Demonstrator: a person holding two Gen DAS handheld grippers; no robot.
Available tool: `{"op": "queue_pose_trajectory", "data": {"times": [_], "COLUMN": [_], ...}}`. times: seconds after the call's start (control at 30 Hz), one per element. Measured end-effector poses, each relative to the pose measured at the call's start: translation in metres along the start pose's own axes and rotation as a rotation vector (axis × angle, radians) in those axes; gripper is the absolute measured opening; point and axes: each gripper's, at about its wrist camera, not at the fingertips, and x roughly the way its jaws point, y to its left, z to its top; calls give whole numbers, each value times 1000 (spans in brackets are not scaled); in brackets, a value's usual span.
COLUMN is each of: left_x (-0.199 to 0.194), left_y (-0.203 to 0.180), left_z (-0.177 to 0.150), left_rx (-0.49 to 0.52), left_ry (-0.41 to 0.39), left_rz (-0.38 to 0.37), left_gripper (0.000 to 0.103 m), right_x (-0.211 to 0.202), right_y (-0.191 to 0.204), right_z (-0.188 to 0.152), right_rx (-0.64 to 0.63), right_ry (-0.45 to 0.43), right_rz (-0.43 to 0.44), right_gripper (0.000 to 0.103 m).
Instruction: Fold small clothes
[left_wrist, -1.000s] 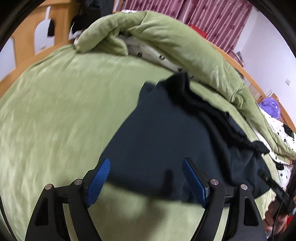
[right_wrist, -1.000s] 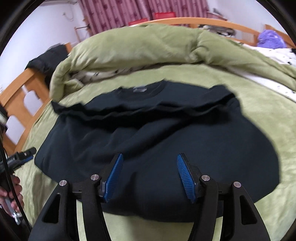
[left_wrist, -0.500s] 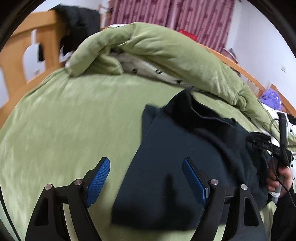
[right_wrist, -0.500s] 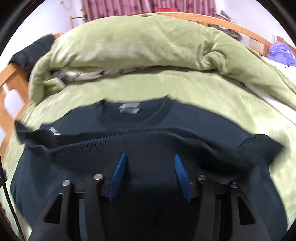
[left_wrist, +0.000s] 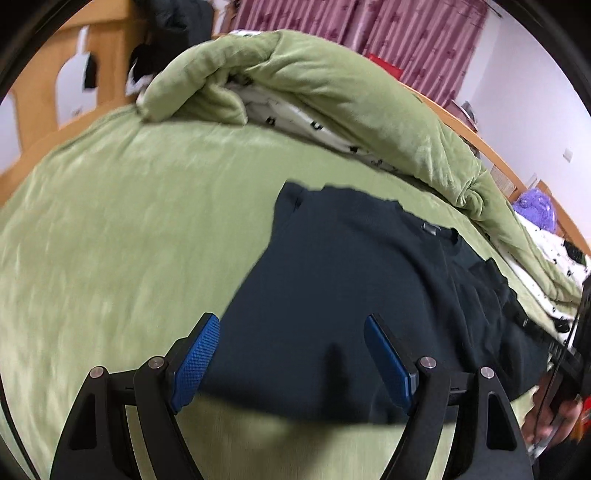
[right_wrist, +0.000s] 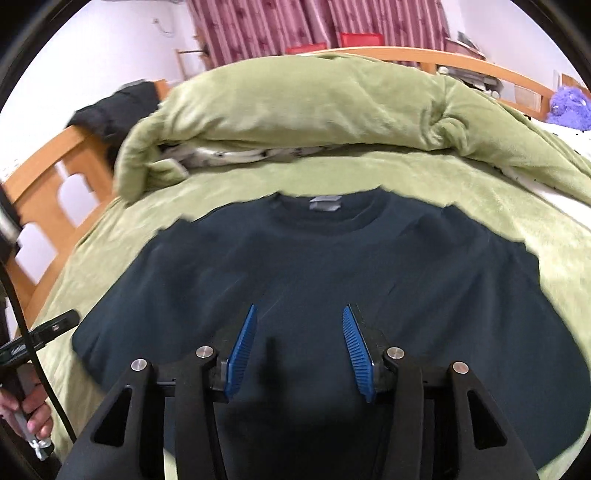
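A dark navy T-shirt (right_wrist: 314, 258) lies spread flat on the green bedsheet (right_wrist: 480, 184), its collar and grey label (right_wrist: 324, 203) at the far side. My right gripper (right_wrist: 300, 310) hovers over the shirt's lower middle, jaws partly apart with only flat cloth showing beneath them and nothing pinched. In the left wrist view the shirt (left_wrist: 351, 277) runs off to the right. There my left gripper (left_wrist: 290, 321) stands wide open above the shirt's near left edge, its left finger over bare sheet (left_wrist: 129, 221).
A rolled green duvet (right_wrist: 314, 103) with white patterned lining lies along the far side of the bed. A wooden bed frame (right_wrist: 48, 166) with dark clothing (right_wrist: 114, 107) on it stands at the left. A purple plush (right_wrist: 569, 105) sits at the far right. A person's hand (right_wrist: 33, 410) shows at the lower left.
The band of cloth bunched across the shirt's chest is gone and the shirt now lies flat. My right gripper's jaws have narrowed. Both views swung aside and came back.
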Motion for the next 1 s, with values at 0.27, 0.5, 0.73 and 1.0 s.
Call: {"op": "queue_pose_trajectory", "data": {"times": [0.27, 0.5, 0.73, 1.0], "left_x": [14, 45, 53, -7], "left_y": [17, 21, 12, -76], "left_z": [-50, -33, -16, 27], "left_rx": [-111, -245, -300, -70], "left_ry": [120, 112, 47, -105], "left_rz": [-88, -198, -214, -219], "left_gripper": [79, 78, 28, 17], "right_x": [35, 42, -3, -70], "right_y": [14, 12, -6, -66], "right_z": [-59, -55, -59, -57], "right_rx": [-31, -13, -1, 71], "right_ry": [70, 75, 92, 45], "right_rz": [-146, -183, -131, -192], "right_gripper": [46, 46, 46, 46]}}
